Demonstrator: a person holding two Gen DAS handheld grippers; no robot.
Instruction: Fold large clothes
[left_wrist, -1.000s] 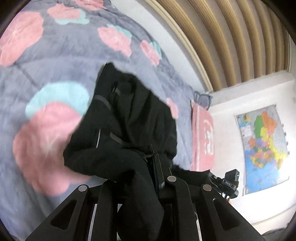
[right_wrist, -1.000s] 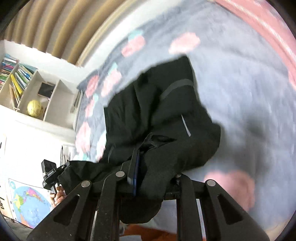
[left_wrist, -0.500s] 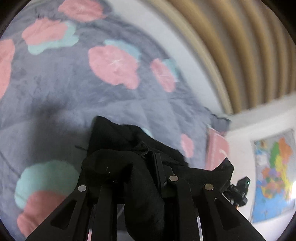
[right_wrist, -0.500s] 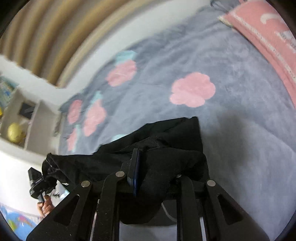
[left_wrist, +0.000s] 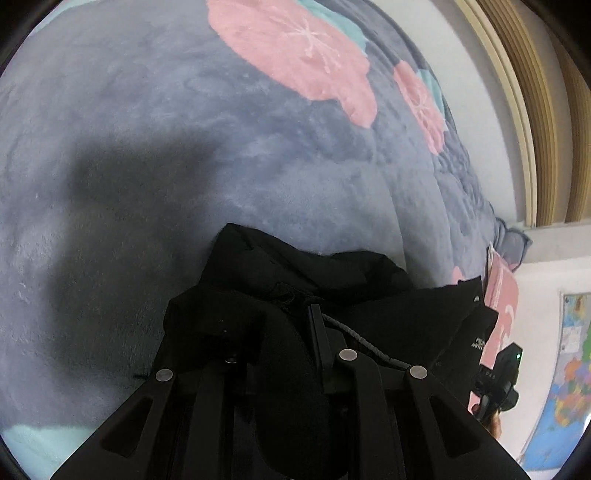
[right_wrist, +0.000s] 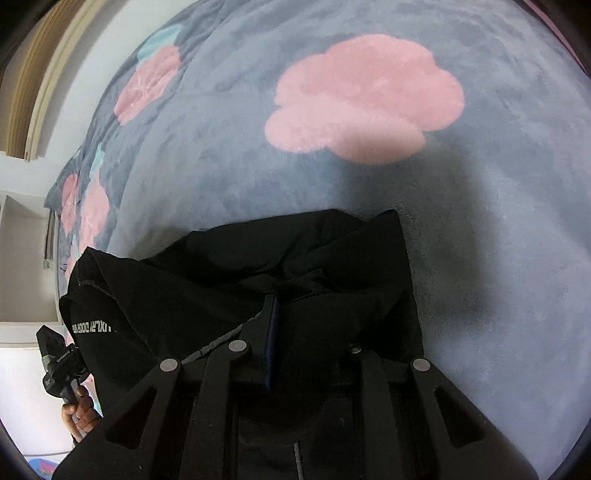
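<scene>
A large black garment (left_wrist: 332, 280) with a drawcord and small white lettering hangs bunched between my two grippers, low over a grey blanket with pink flowers (left_wrist: 184, 147). My left gripper (left_wrist: 291, 332) is shut on the black garment; cloth drapes over its fingers. My right gripper (right_wrist: 295, 325) is shut on the other part of the same garment (right_wrist: 258, 266). The right gripper shows at the left wrist view's right edge (left_wrist: 498, 373), the left gripper at the right wrist view's left edge (right_wrist: 59, 365). The fingertips are hidden by cloth.
The grey flowered blanket (right_wrist: 369, 92) covers the bed under both grippers. A pink pillow (left_wrist: 498, 295) lies at the bed's end. A wall with wooden slats (left_wrist: 546, 110) runs behind, and a world map (left_wrist: 565, 369) hangs on it. White shelving (right_wrist: 22, 258) stands beside the bed.
Both grippers have dropped toward the blanket with the garment. The hanging cloth that spread below them earlier is now gathered close at the fingers, and the blanket fills both views.
</scene>
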